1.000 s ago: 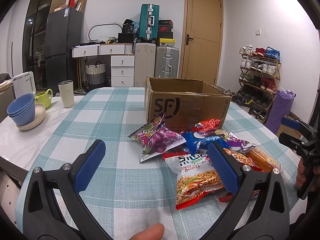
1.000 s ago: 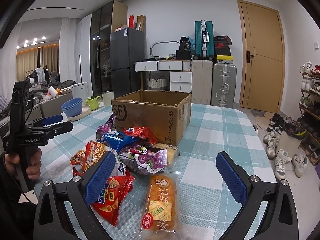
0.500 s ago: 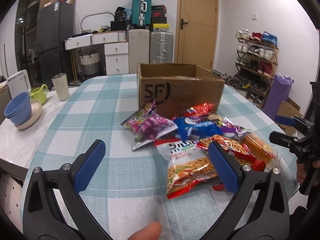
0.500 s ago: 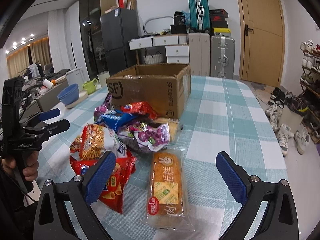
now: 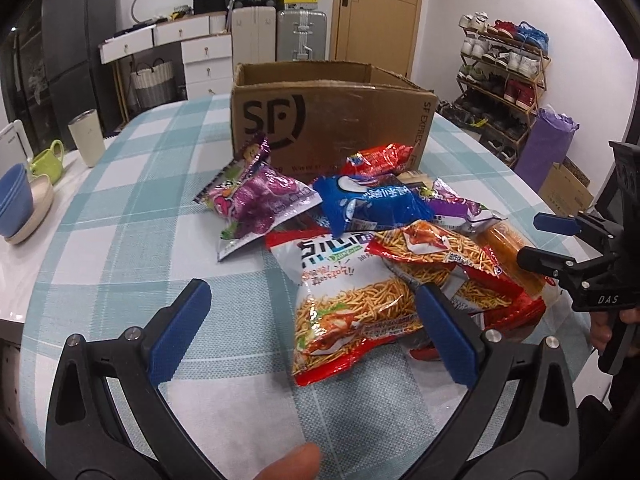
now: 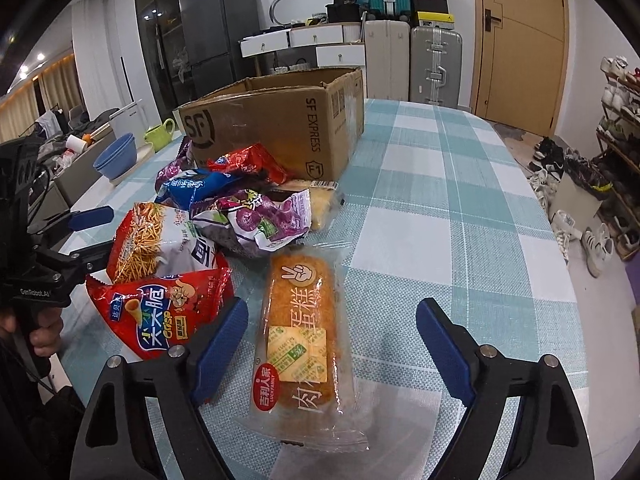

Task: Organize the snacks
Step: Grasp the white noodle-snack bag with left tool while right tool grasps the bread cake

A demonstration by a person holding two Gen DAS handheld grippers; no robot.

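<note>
We hold the left gripper (image 5: 312, 328) wide over the noodle-stick bag (image 5: 344, 304). Our right gripper (image 6: 332, 344) gapes wide around the cake pack (image 6: 302, 340), not touching.

My right gripper (image 6: 332, 338) hangs wide open over the cake (image 6: 302, 332), which lies in its clear wrapper between the blue pads. Left of it lies a red crisp bag (image 6: 160, 312), with a noodle bag (image 6: 152, 240), a purple bag (image 6: 260, 220) and a blue bag (image 6: 192, 188) piled toward the box (image 6: 280, 128). My left gripper (image 6: 86, 236) shows at the left edge, open too.
</note>
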